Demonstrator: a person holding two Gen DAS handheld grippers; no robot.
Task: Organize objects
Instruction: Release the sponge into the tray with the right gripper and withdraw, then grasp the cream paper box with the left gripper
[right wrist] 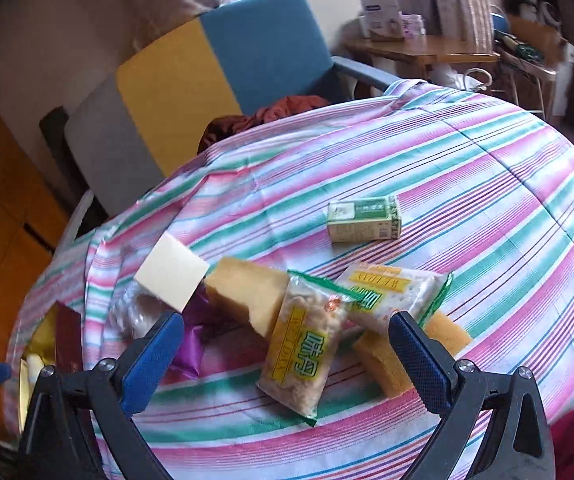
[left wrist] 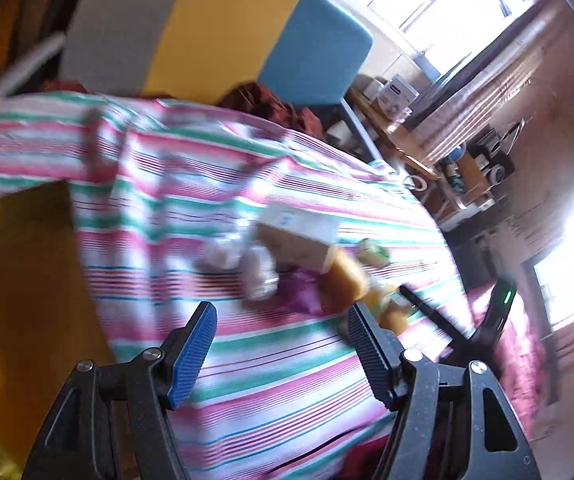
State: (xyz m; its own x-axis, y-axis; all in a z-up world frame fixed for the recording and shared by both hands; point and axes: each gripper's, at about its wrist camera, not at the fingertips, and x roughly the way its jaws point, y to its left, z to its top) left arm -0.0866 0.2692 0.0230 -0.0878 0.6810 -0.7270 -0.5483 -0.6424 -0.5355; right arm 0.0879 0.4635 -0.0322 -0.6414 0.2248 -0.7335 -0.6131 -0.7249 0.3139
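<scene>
On the striped cloth (right wrist: 467, 168) lies a pile: two snack packets (right wrist: 303, 344) (right wrist: 391, 296), two yellow sponges (right wrist: 247, 292) (right wrist: 391, 364), a cream box (right wrist: 171, 276), a purple wrapper (right wrist: 191, 344), a clear bag (right wrist: 135, 312) and a green box (right wrist: 363, 218) set apart. My right gripper (right wrist: 287, 356) is open, just above the near packet. My left gripper (left wrist: 283, 352) is open and empty, short of the blurred pile (left wrist: 299, 256). The right gripper's body (left wrist: 487, 320) shows beyond it.
A yellow box or bag (left wrist: 19, 288) sits at the cloth's left edge, also in the right wrist view (right wrist: 43, 344). A grey, yellow and blue chair (right wrist: 215, 64) stands behind the table. A wooden side table (right wrist: 419, 48) with boxes is at the back right.
</scene>
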